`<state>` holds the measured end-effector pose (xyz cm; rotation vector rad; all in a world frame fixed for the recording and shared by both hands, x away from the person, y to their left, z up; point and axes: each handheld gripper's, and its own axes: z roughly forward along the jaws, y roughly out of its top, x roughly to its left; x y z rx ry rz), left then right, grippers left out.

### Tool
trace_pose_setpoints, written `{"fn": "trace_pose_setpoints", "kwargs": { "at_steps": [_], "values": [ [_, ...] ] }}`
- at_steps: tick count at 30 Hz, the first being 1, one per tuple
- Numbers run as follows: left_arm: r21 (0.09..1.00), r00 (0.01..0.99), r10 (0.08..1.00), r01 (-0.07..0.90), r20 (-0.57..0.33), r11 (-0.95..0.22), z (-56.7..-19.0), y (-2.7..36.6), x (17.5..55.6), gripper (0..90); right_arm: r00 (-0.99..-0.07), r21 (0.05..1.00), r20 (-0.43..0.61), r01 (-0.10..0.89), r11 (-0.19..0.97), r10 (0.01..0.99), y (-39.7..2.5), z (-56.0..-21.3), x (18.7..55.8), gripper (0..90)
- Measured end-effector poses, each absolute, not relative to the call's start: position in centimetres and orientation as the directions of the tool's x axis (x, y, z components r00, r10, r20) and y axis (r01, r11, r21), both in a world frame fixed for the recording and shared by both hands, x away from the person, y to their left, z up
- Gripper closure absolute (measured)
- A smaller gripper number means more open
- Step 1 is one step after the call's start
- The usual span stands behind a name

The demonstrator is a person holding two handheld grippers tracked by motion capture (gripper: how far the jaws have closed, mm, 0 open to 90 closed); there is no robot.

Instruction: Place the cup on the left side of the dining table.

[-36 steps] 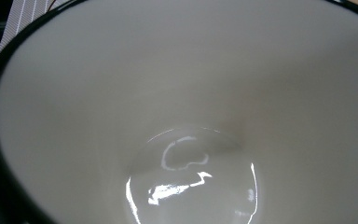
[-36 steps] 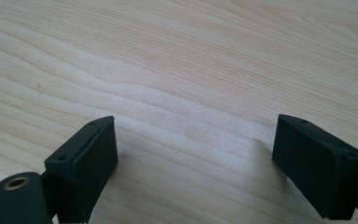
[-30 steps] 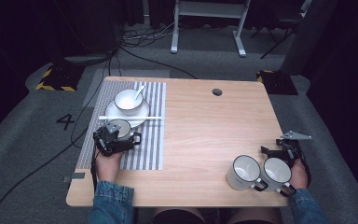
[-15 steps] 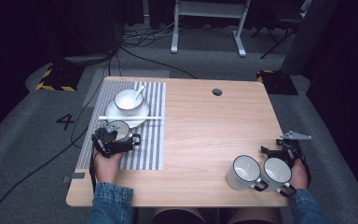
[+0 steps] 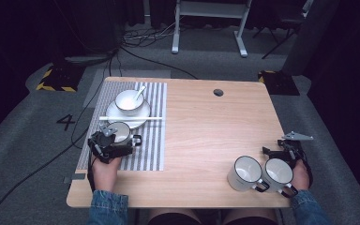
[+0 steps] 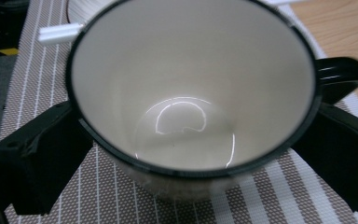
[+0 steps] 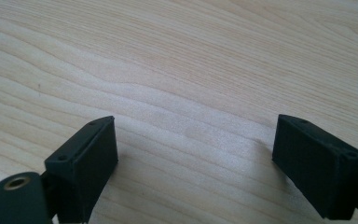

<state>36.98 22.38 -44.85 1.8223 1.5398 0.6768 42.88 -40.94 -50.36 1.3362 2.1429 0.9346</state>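
**Left gripper on mug, right gripper released**

Near edge: two white mugs [image 5: 261, 174] sit side by side on the tabletop [image 5: 206, 122], just beside the right gripper [image 5: 288, 149], jaws spread wide over bare wood. Left gripper [image 5: 115, 140] clamps a white black-rimmed mug [image 6: 191, 93] from both sides, resting on the striped placemat [image 5: 152, 140]. Farther: chopstick [image 5: 131, 118] across a saucer [image 5: 140, 116], bowl [image 5: 129, 101] with spoon [image 5: 138, 93].

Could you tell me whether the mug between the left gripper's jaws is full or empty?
Empty: the mug shows a bare, glossy white bottom, with no liquid inside.
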Motion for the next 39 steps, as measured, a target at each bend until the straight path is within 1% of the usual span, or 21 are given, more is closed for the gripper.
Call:
{"fn": "trace_pose_setpoints", "kwargs": {
  "at_steps": [3, 7, 11, 15, 24, 26, 39],
  "values": [
    [0.778, 0.183, 0.982, 0.624, -0.046, -0.08, -44.2, 22.4, 35.8, 0.0, -0.433, 0.74, -0.018, 0.6, 0.303, 0.901, -40.9, -50.4, 42.9, 13.9],
    [0.795, 0.238, 0.969, 0.599, -0.071, -0.089, -43.4, 22.3, 34.5, 0.1, -0.433, 0.74, -0.018, 0.6, 0.303, 0.901, -40.9, -50.4, 42.9, 13.9],
    [0.805, 0.303, 0.951, 0.578, -0.061, -0.133, -42.8, 21.6, 33.4, 1.4, -0.428, 0.738, -0.014, 0.605, 0.298, 0.904, -40.9, -50.3, 42.8, 13.9],
    [0.789, 0.339, 0.94, 0.588, -0.042, -0.177, -42.8, 21.1, 32.5, 1.7, -0.431, 0.74, -0.016, 0.602, 0.301, 0.902, -40.9, -50.3, 42.8, 13.9],
    [0.779, 0.326, 0.943, 0.608, -0.065, -0.156, -43.3, 22.1, 30.6, 2.4, -0.431, 0.74, -0.016, 0.602, 0.301, 0.902, -40.9, -50.3, 42.8, 13.9],
    [0.776, 0.32, 0.946, 0.61, -0.057, -0.159, -43.5, 22.4, 30.3, 2.4, -0.431, 0.74, -0.017, 0.601, 0.302, 0.902, -40.9, -50.3, 42.8, 13.9],
    [0.719, 0.295, 0.953, 0.676, -0.065, -0.161, -45.8, 24.3, 28.8, 2.8, -0.432, 0.74, -0.017, 0.601, 0.302, 0.902, -40.9, -50.3, 42.9, 14.0]
  ]
}}
